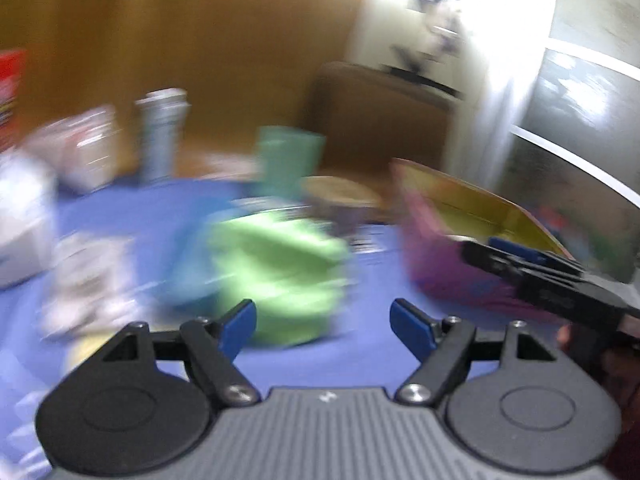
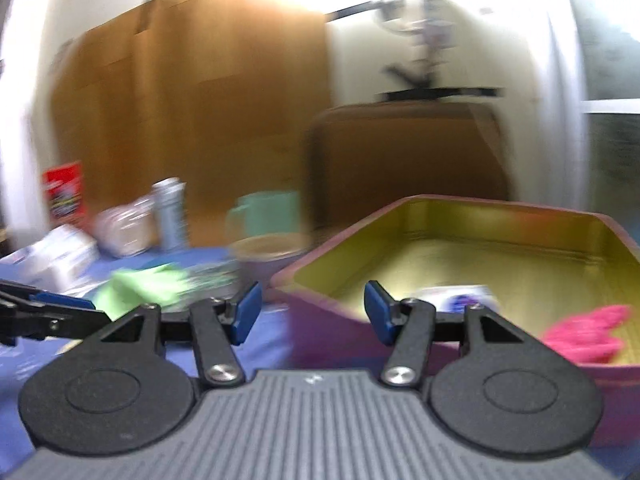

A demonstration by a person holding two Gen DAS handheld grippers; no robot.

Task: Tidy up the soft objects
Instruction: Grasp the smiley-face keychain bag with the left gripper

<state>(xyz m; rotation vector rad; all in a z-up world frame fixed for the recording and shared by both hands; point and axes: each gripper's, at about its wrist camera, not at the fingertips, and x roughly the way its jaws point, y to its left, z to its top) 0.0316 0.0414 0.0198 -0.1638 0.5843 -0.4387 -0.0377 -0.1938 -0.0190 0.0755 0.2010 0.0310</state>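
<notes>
Both views are motion-blurred. A green cloth (image 1: 280,268) lies on the blue table cover (image 1: 360,360), just ahead of my left gripper (image 1: 324,328), which is open and empty. It also shows in the right wrist view (image 2: 140,288), far left. My right gripper (image 2: 312,314) is open and empty at the near rim of a pink tin box (image 2: 460,248) with a gold inside. A pink soft item (image 2: 588,334) and a white-and-blue item (image 2: 460,296) lie in the box. The box shows in the left wrist view (image 1: 460,240), with my right gripper (image 1: 520,264) over it.
A teal mug (image 1: 288,156), a round bowl (image 1: 340,196), a pale bottle (image 1: 160,136), packets (image 1: 88,148) and white items (image 1: 24,220) stand at the back and left. A large cardboard box (image 2: 192,100) and a brown box (image 2: 404,152) rise behind.
</notes>
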